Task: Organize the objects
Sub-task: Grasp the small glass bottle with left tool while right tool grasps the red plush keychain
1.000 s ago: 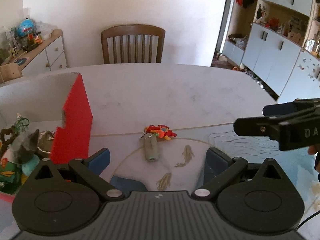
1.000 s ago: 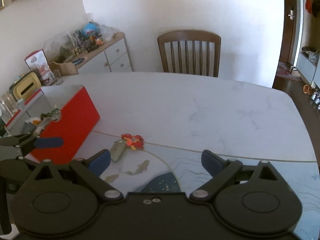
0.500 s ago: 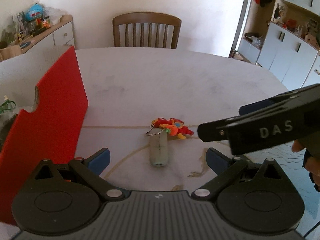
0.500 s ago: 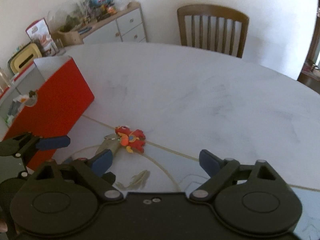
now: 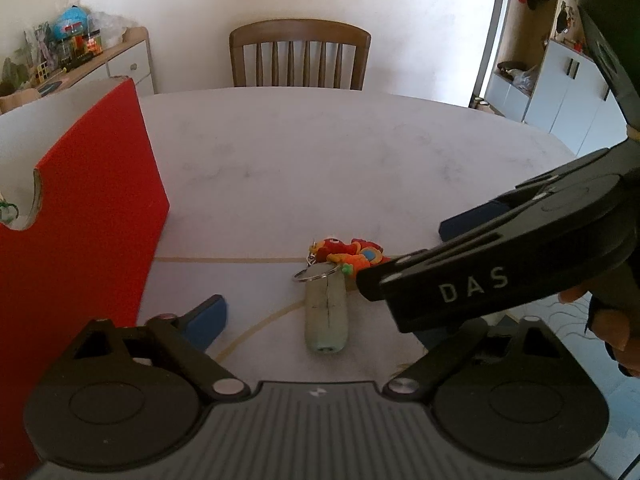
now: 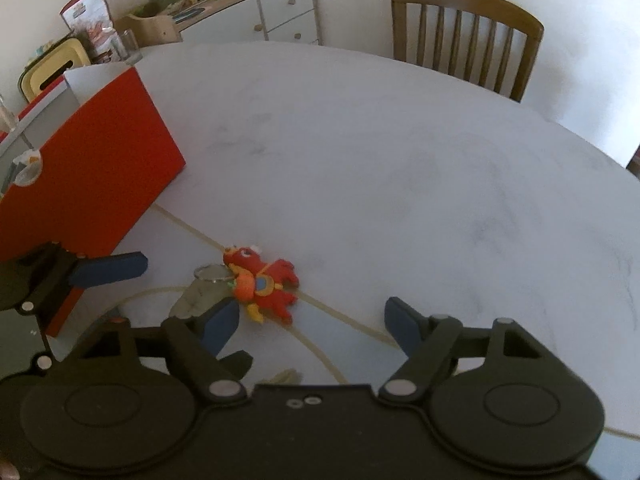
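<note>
Jaws apart on right gripper (image 6: 310,320), low over keychain toy (image 6: 262,284) on tabletop (image 6: 380,160), framing for pickup; left gripper (image 5: 320,320) likewise spread, near red box (image 5: 80,208), likely destination.

A red-and-orange plush keychain (image 6: 262,286) with a pale green tag (image 5: 326,316) lies on a white marbled table (image 6: 400,168) edged with a blue mat bearing beige lines. A red box (image 6: 100,168) stands near the left edge; the black grippers' pads (image 5: 208,318) are blue.
</note>
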{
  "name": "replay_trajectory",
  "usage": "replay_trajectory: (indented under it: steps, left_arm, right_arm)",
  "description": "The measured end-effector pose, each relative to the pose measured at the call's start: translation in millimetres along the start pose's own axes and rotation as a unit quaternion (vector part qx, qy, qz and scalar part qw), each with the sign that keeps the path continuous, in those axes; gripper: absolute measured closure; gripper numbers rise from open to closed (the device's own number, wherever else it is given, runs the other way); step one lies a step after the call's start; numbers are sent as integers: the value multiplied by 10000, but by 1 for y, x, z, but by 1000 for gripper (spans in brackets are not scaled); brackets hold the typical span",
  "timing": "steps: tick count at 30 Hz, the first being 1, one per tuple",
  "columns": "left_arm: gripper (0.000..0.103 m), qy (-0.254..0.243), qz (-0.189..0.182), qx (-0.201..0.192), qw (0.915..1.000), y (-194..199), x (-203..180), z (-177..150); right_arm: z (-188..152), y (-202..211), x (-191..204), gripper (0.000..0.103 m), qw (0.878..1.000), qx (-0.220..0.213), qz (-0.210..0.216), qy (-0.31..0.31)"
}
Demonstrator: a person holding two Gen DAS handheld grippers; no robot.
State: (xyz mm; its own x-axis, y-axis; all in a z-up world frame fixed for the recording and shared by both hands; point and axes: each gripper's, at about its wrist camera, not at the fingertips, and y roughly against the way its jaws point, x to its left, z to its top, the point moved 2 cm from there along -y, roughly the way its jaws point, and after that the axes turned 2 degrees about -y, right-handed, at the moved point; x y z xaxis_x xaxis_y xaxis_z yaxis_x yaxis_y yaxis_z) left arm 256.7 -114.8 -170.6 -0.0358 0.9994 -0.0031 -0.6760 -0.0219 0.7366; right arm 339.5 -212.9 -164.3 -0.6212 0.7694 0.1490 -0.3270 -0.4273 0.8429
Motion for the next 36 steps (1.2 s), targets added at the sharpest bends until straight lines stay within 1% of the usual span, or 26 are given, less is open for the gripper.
replay_trajectory:
  steps: [1,2,5,6,7,8,10,14,16,19,27,32,36]
  left_arm:
    - [17,4,4,17,10000,-1,0,0]
    - [21,-4,1,29,10000,-2,0,1]
    - [28,-41,36,4,10000,-2,0,2]
    - [31,-51,47,-3,10000,-3,0,3]
    - [37,-82,71,-9,9999,-3,-1,4]
    - [43,-123,102,-10,9999,-3,-2,4]
    - [50,-142,105,-16,9998,-2,-3,4]
    - [68,-137,67,-19,9999,0,-3,4]
    - [71,-117,47,-18,9999,1,-3,4]
    - [82,-89,13,10,10000,1,-2,5]
    - [82,-6,-22,88,10000,5,2,6]
    - [82,37,-75,67,9999,16,2,6]
    - [82,91,-123,159,9998,25,4,8]
  right_arm:
    - [1,-1,1,25,10000,-7,10,28]
    - [3,-2,1,26,10000,-11,28,56]
    - [6,-3,4,31,9998,-30,40,184]
    - [7,-3,5,37,9997,-52,50,242]
    - [9,-4,7,41,9996,-58,67,275]
    - [9,-4,8,42,9995,-69,51,301]
    - [12,-6,11,51,9993,-105,19,364]
    - [15,-9,16,63,9989,-169,27,427]
    - [15,-9,17,65,9988,-202,-11,443]
    - [13,-9,17,65,9989,-238,-44,390]
    - [5,3,-1,66,9994,-284,-141,-103]
    - [-6,22,-7,66,9984,-397,-200,-336]
    - [-13,40,-4,66,9977,-498,-211,-417]
